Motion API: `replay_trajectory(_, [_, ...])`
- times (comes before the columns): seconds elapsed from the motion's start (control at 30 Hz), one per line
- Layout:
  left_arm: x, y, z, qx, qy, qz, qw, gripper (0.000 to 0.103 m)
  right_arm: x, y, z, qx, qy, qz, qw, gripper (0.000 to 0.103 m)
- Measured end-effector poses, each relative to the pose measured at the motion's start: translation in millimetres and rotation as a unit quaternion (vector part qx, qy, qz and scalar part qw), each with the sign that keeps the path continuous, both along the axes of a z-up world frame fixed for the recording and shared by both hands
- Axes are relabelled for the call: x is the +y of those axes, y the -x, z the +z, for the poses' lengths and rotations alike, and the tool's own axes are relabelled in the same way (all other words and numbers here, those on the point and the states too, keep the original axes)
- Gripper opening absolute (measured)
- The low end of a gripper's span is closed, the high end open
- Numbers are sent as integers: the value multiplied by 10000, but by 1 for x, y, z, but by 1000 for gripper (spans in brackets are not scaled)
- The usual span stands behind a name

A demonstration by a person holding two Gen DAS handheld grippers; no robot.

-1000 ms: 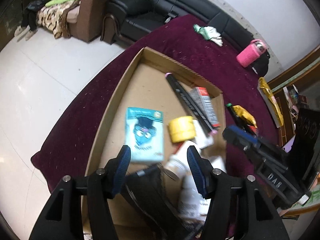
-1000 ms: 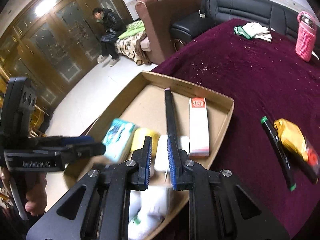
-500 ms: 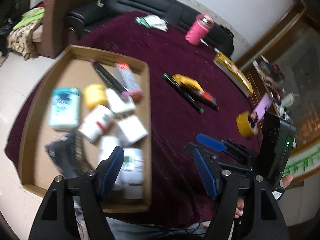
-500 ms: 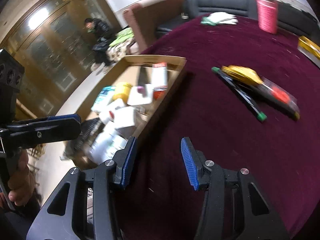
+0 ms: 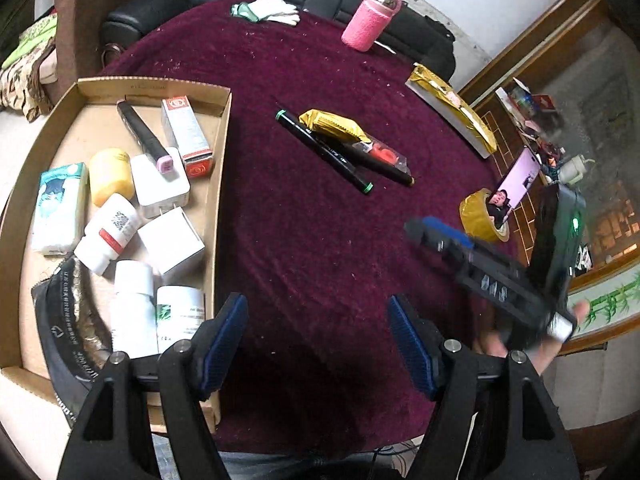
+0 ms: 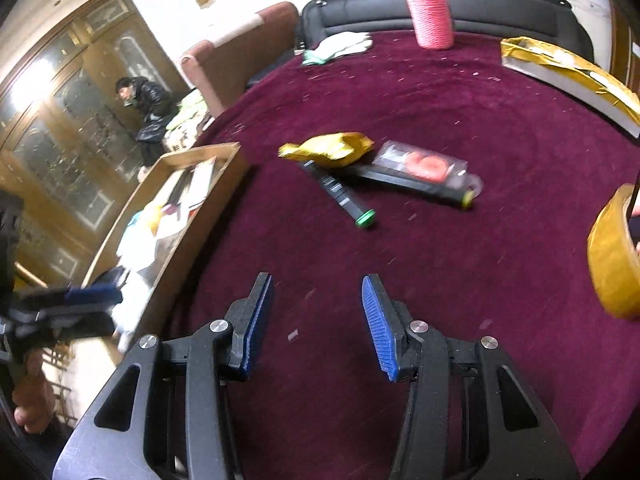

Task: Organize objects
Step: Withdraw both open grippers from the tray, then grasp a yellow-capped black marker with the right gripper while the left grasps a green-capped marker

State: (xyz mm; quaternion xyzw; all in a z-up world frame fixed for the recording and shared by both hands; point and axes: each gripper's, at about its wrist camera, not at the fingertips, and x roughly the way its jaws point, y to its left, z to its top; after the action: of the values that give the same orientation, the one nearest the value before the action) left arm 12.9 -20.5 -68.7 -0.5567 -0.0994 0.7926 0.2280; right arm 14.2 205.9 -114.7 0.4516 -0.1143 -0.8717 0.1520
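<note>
My left gripper [image 5: 316,312] stands open over bare maroon cloth, just right of the cardboard tray [image 5: 222,200], with nothing between its fingers. The tray holds several boxes, bottles, a tissue pack and a black marker. My right gripper [image 6: 317,286] is open too and empty, hovering over the cloth to the right of the tray [image 6: 192,248]. Ahead of both lie a green-capped black marker [image 5: 324,152] [image 6: 340,196], a gold packet [image 5: 332,124] [image 6: 328,146], a second black marker [image 6: 416,184] and a clear packet with a red item [image 6: 428,164].
A yellow tape roll [image 5: 480,216] [image 6: 612,256] props up a phone [image 5: 520,176] at the right. A pink bottle [image 5: 368,20], white gloves [image 5: 272,10] and a gold-wrapped box [image 5: 452,112] sit along the far edge. A person [image 6: 140,100] sits beyond the table.
Both grippers have swung right, from above the tray to over the cloth. The right gripper went from shut to open, and the left one opened wider.
</note>
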Motion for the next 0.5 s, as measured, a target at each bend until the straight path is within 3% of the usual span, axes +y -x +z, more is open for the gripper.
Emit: replay_trajectory(0.5, [3, 30, -22, -330, -62, -19, 9994, 72, 13, 107, -20, -173, -500, -28, 9986, 46])
